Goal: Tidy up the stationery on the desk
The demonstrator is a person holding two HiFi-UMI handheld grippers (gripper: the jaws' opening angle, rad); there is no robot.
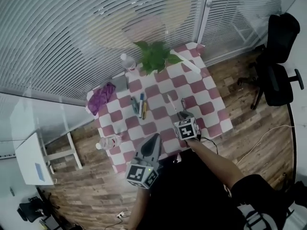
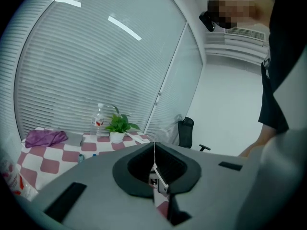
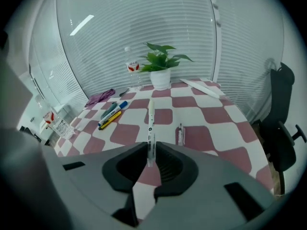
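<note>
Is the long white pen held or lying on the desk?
Held: the right gripper is shut on the long white pen, which juts forward.

Checked table (image 1: 207,87), potted plant (image 1: 154,56), bottle (image 1: 127,61) beside it, second bottle (image 1: 109,142) at one edge, purple cloth (image 1: 101,98), markers (image 1: 140,104)

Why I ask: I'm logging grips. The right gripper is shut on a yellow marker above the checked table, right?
Not quite. The right gripper is shut on a white pen, not a yellow marker. The yellow marker lies on the checked table. The right gripper view shows this.
</note>
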